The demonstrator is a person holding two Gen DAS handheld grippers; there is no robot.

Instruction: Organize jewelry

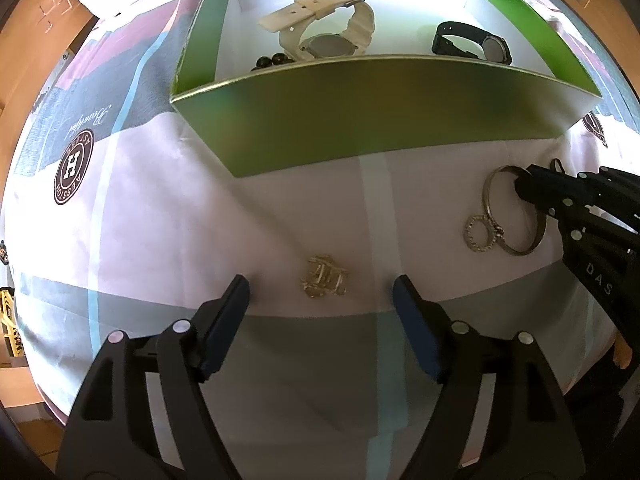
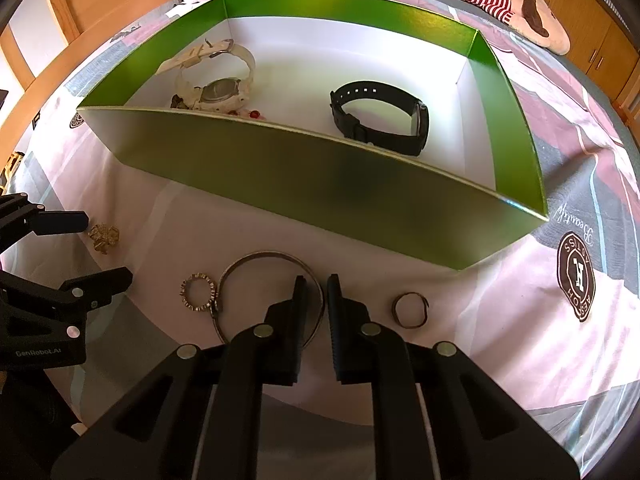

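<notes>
Two watches are sitting inside the green box (image 2: 280, 184): a white watch (image 2: 216, 80) toward its left end and a black watch (image 2: 384, 116) toward its right, with a few dark beads (image 1: 272, 61) and a couple of red beads (image 2: 252, 113) lying beside the white one. Four loose pieces are lying on the bedsheet (image 1: 160, 216) in front of the box's near wall: one gold clump (image 1: 325, 277), one studded ring (image 2: 198, 293), one large bangle (image 2: 256, 264) and one small plain ring (image 2: 411, 309). The left gripper (image 1: 320, 298) is hovering wide apart around the gold clump (not touching it). The right gripper (image 2: 317, 294) is nearly pinched together at the bangle's rim, though I cannot tell whether it is gripping.
</notes>
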